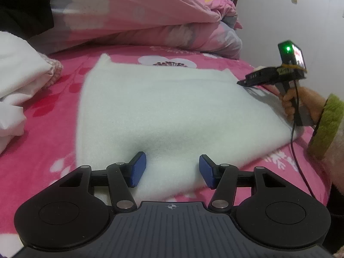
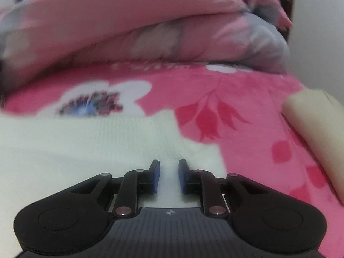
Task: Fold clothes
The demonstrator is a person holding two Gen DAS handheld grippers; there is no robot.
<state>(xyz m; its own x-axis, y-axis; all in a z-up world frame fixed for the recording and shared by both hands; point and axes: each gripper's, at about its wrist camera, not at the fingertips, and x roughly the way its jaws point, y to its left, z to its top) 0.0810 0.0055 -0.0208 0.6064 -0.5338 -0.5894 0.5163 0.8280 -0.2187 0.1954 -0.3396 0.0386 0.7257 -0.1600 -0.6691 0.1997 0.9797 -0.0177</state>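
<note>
Now | left gripper (image 1: 172,169) released, tilted down over white sweater's (image 1: 167,111) near edge | right gripper (image 2: 169,176) narrow, tilted down, unclenched at sweater's far-right corner on bed (image 1: 53,111)

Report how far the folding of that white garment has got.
Done: the white garment lies flat as a neat rectangle on the pink sheet. In hand: the right gripper sits at its far corner, the left gripper open over its near edge. Left: probably another fold.
</note>
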